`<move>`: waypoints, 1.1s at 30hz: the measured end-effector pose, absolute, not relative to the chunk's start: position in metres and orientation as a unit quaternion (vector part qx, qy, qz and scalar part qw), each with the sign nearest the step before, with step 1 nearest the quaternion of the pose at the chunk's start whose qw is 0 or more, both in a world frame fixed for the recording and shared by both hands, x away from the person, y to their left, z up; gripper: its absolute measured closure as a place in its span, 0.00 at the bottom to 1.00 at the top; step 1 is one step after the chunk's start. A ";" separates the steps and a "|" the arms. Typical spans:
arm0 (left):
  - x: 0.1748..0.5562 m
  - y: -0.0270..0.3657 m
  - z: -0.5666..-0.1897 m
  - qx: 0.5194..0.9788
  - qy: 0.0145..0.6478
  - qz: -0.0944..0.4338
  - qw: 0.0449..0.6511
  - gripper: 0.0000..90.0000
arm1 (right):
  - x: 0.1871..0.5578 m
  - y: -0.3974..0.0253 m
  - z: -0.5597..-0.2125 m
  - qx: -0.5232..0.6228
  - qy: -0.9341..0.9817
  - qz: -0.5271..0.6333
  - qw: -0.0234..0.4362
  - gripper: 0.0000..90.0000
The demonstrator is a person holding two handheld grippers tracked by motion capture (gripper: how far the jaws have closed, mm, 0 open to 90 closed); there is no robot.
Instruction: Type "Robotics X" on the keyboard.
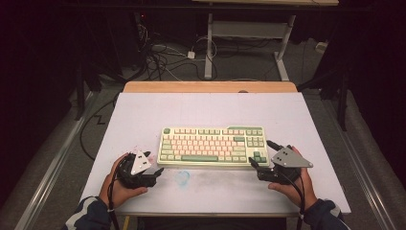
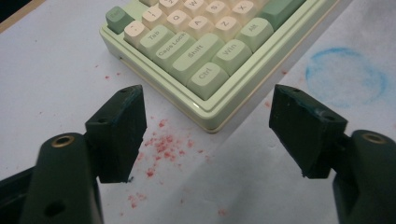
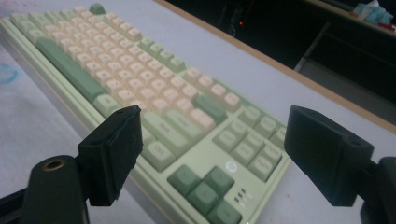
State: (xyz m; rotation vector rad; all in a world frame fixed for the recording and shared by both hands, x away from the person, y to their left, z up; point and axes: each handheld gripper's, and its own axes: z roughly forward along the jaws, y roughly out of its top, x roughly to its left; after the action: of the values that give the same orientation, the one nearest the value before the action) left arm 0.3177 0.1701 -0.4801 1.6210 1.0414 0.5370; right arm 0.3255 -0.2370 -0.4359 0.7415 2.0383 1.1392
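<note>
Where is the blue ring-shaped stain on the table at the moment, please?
In the high view, the blue stain lies on the white table just in front of the keyboard, right of the left gripper.

White-topped table (image 1: 143,115), green-and-cream keyboard (image 1: 210,146) lying flat, blue ring stain (image 1: 182,178)

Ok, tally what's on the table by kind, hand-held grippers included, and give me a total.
Keyboard: 1
Hand-held grippers: 2, the left gripper and the right gripper, both with jaws open
Blue chalk ring drawn on the table: 1
Total: 4
</note>
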 end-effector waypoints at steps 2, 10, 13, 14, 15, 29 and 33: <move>0.319 0.170 -0.479 0.680 0.440 0.224 0.542 0.33 | 0.323 -0.240 -0.440 0.285 0.784 0.433 0.341 0.21; 0.323 0.168 -0.470 0.686 0.437 0.214 0.542 0.68 | 0.312 -0.245 -0.449 0.288 0.793 0.422 0.332 0.21; 0.326 0.164 -0.467 0.693 0.436 0.202 0.537 0.85 | 0.310 -0.244 -0.451 0.283 0.798 0.414 0.334 0.21; 0.327 0.162 -0.466 0.697 0.434 0.198 0.535 0.90 | 0.310 -0.243 -0.451 0.281 0.799 0.413 0.334 0.21; 0.328 0.160 -0.465 0.702 0.432 0.196 0.532 0.94 | 0.311 -0.242 -0.451 0.282 0.800 0.413 0.333 0.21; 0.356 0.119 -0.446 0.716 0.412 0.181 0.533 0.97 | 0.312 -0.238 -0.455 0.273 0.809 0.409 0.323 0.22; 0.364 0.104 -0.445 0.727 0.405 0.176 0.526 0.97 | 0.312 -0.238 -0.456 0.274 0.811 0.406 0.321 0.22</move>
State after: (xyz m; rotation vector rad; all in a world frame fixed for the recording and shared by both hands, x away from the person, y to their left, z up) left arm 0.3640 0.1043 -0.4453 1.7382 0.9688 0.4215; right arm 0.3125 -0.2378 -0.4559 0.7192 2.1297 1.0677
